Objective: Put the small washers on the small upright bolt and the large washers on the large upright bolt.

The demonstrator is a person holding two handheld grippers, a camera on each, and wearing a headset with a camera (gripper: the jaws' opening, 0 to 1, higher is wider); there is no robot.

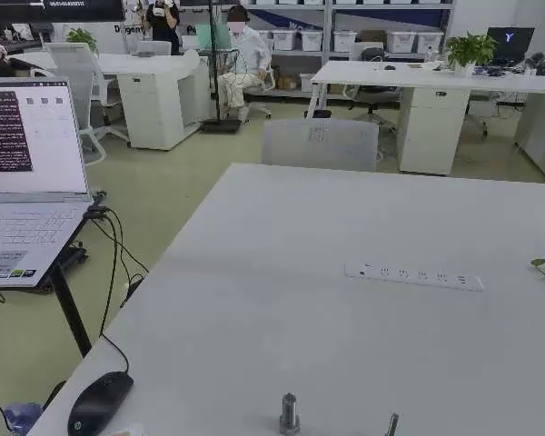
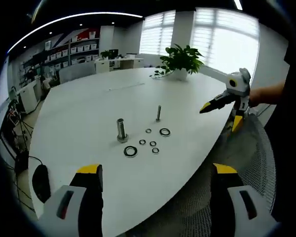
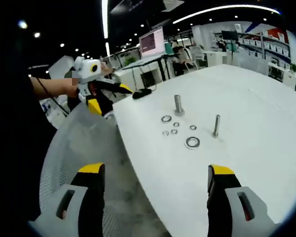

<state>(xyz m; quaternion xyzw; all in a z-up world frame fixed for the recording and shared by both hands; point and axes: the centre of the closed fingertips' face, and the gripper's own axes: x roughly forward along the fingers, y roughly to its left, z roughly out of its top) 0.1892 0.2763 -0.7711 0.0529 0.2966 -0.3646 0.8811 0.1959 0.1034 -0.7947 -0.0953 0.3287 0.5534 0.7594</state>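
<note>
The white table (image 2: 89, 113) carried everything; at its far side a pot (image 2: 180, 75) held a leafy plant (image 2: 180, 57); the left gripper (image 2: 157, 170) and right gripper (image 3: 155, 170) hung off the near edge, jaws spread wide and empty; the large bolt (image 2: 121, 130) and small bolt (image 2: 158, 113) stood upright near each other; two large washers (image 2: 130, 151) and four small washers (image 2: 153, 143) lay flat on the table just beside them.

- Head view: high at the near edge of the table (image 1: 345, 345), facing forward across it into the room. The large bolt (image 1: 290, 413) and small bolt (image 1: 392, 424) sit at the bottom edge.
- Left gripper view: low, back off the table edge, facing both bolts and the washers (image 2: 130, 151). The right gripper (image 2: 219, 114) shows at right.
- Right gripper view: likewise off the edge, facing the same bolts and washers. The left gripper (image 3: 110, 98) shows at left.
</note>
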